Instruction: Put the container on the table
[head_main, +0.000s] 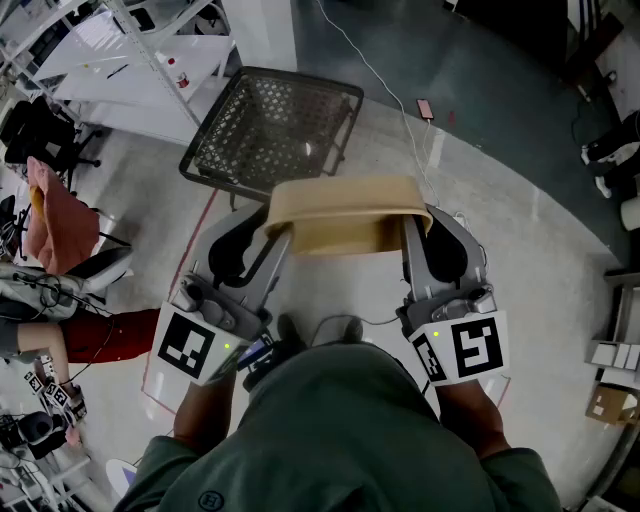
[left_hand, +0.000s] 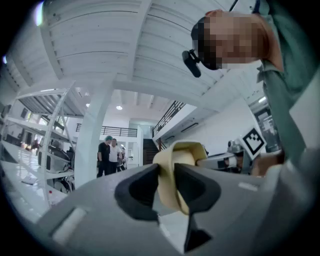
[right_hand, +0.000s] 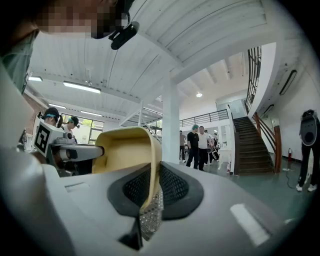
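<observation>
Between the two grippers: the tan container (head_main: 340, 215) hangs clear of the floor at 12 o'clock from the person's body, resting on nothing
Left gripper (head_main: 272, 238): pinching the container's 9 o'clock wall; its own view shows the thin rim bent over and pressed between the dark pads
Right gripper (head_main: 414, 236): pinching the 3 o'clock wall; its own view shows the wall standing edge-on in a narrow slit between the pads
Why held so: judged from the buckle at the left pads, the walls look thin and soft, so a grip on two opposite sides likely keeps the container level and stops it folding or swinging
Task stage: looks like carrying; the container is on no table, and I cannot tell which surface is the table meant
Ahead: a black mesh basket (head_main: 275, 125) stands on the floor at 12 o'clock, just beyond the container
Left side: white shelving (head_main: 130, 60) at 10 o'clock, a pink cloth (head_main: 50, 215) at 9 o'clock
Floor: a white cable (head_main: 380, 70) runs from 12 to 1 o'clock
In the way: the basket blocks a straight walk forward, and the cable could catch a foot on that side
Further off: people (right_hand: 197, 145) stand by a white column (right_hand: 171, 125), well apart from the container
</observation>
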